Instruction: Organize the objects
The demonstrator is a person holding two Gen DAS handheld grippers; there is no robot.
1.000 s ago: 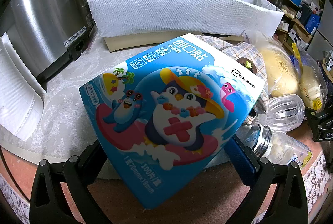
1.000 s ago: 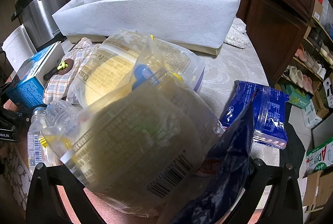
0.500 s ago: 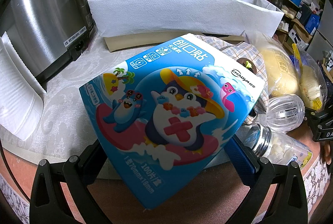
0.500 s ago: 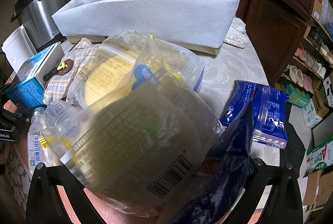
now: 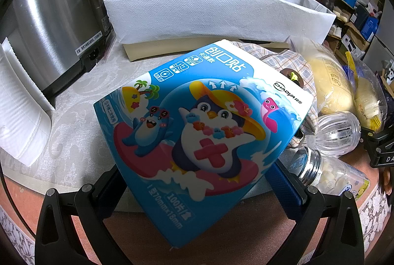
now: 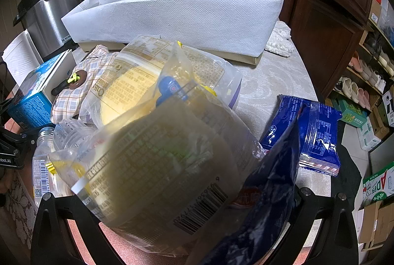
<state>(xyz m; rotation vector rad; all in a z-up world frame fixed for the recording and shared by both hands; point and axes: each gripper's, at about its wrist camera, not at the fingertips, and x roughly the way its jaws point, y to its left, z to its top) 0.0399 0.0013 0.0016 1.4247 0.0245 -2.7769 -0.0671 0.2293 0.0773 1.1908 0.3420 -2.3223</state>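
Observation:
My left gripper (image 5: 197, 181) is shut on a blue bandage box (image 5: 197, 127) with cartoon penguins, held tilted above the table edge; the box also shows at the left of the right wrist view (image 6: 37, 92). My right gripper (image 6: 187, 206) is closed around a clear bag of yellow bread (image 6: 160, 166) and a dark blue snack packet (image 6: 266, 210), which hide its fingertips. A white paper-lined box (image 5: 211, 6) stands at the back of the table, also in the right wrist view (image 6: 177, 11).
A steel pressure cooker (image 5: 51, 19) stands at the left. A checked cloth (image 6: 78, 83), a second bread bag (image 6: 152, 73), a clear bottle (image 5: 337, 134) and a glass jar (image 5: 327, 174) crowd the middle. Another blue packet (image 6: 310, 134) lies right.

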